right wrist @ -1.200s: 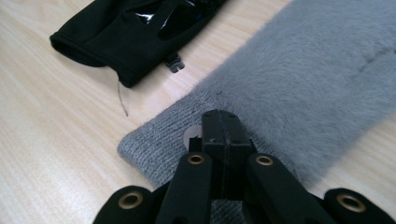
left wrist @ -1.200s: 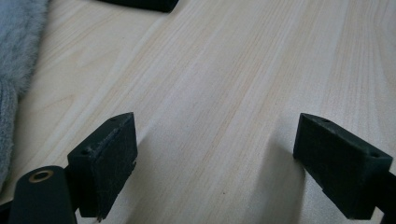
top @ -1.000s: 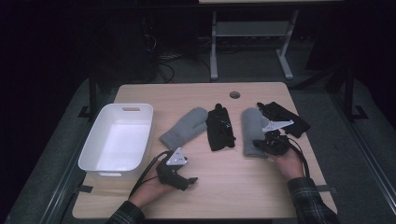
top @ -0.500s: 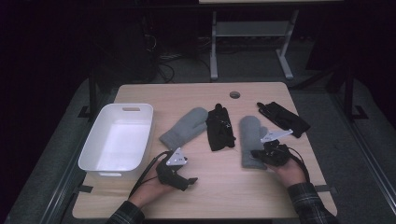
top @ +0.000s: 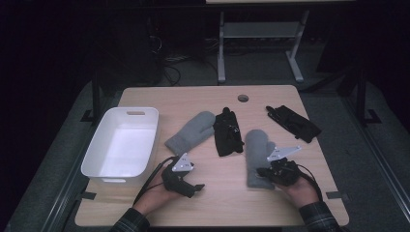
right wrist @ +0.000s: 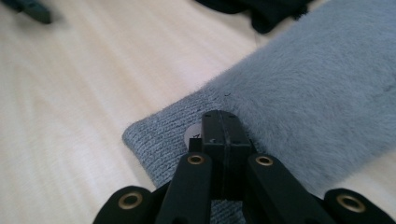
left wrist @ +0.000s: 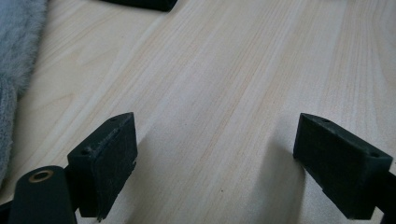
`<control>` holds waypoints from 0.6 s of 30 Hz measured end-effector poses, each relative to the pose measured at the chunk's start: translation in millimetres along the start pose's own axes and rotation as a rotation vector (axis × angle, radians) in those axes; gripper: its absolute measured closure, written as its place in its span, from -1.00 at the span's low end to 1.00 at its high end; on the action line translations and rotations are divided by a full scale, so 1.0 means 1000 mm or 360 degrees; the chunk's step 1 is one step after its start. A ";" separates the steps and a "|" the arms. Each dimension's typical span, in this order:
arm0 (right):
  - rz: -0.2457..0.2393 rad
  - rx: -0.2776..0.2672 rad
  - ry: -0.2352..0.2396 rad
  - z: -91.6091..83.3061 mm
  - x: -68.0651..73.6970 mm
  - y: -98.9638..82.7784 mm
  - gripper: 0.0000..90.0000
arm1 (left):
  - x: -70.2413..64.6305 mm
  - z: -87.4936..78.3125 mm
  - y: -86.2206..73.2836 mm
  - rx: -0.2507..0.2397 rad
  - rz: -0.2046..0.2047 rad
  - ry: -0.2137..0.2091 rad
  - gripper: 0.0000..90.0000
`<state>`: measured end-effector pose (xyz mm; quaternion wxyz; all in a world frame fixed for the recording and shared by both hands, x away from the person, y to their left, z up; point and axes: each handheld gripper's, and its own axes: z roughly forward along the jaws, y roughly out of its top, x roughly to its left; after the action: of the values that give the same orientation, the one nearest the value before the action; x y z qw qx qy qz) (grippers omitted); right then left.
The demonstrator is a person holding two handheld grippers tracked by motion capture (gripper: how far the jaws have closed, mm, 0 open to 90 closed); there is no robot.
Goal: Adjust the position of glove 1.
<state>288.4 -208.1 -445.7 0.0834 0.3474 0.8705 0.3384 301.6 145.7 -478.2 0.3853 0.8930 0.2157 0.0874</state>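
While the right gripper (top: 265,172) has its jaws pressed together on the ribbed cuff of a grey mitten (top: 256,157), the left gripper (top: 193,186) rests on bare wood with its jaws spread wide and nothing between them. In the right gripper view the two black jaws meet over the knitted cuff edge (right wrist: 161,140), just where a small pale tag sits, and the fleecy body of the mitten (right wrist: 322,98) stretches away up and to the right. A pinch at the cuff looks sensible: that end is the firmest, flattest part of a soft thing, so the mitten should trail flat behind it when dragged across the table (top: 203,99) instead of bunching up. The held mitten lies on the right half of the table, just beside a black glove (top: 227,133) in the middle, with its tip pointing away from the person. A second grey mitten (top: 191,131) lies on the other side of that black glove, angled toward the white bin (top: 96,152) at the left edge, and another black glove (top: 292,122) sits well apart near the far right corner. Judging by the layout, the pairs are being sorted or gathered, likely toward the bin, and the left gripper waits open near the second mitten's cuff, whose grey edge (left wrist: 14,70) shows at the left of the left gripper view.
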 end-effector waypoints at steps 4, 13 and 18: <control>-0.0019 0.0018 0.0037 -0.005 0.014 -0.006 1.00 | 0.000 0.000 0.000 0.0000 0.0000 0.0001 -0.72; -0.0046 -0.0067 0.0031 -0.020 0.019 -0.007 1.00 | 0.000 0.000 0.000 0.0001 0.0002 0.0000 -0.72; 0.0015 -0.0089 -0.0029 -0.032 0.005 -0.017 1.00 | 0.000 0.000 0.000 0.0001 0.0002 0.0000 -0.72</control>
<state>263.5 -231.0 -431.5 0.0994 0.3522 0.8582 0.3599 301.4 145.8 -478.1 0.3851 0.8932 0.2152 0.0875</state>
